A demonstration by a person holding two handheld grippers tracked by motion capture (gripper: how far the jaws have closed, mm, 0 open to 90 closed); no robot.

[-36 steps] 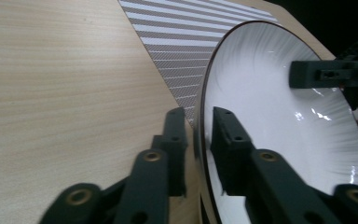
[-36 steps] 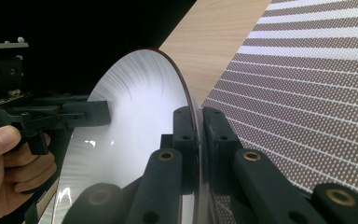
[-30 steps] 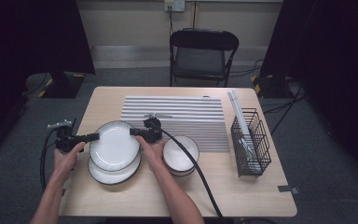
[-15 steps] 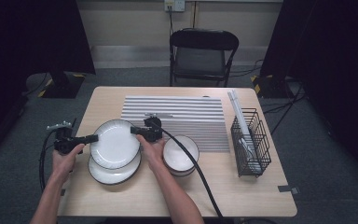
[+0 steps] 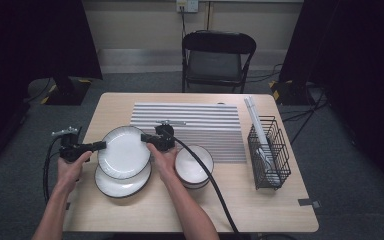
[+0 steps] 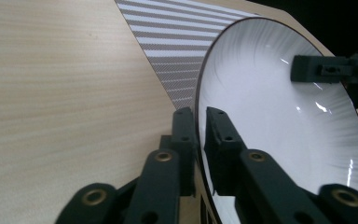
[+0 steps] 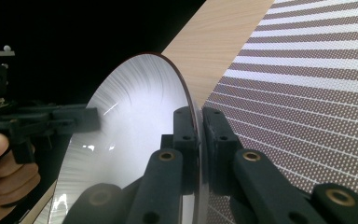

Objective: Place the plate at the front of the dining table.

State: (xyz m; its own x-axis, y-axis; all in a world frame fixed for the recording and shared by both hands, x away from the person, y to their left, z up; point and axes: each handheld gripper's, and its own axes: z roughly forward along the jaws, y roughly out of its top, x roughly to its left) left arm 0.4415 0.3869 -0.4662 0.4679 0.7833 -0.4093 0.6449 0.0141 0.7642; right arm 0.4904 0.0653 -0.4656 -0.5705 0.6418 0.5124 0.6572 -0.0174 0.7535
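White ribbed plate w/ dark rim — glossy, prob. ceramic.

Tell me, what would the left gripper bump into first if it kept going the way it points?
Probably the right gripper, which pinches the far rim of the same plate that the left gripper pinches; depth is hard to judge.

Left claw straddling white plate rim, seemingly loosening, striped mat beyond
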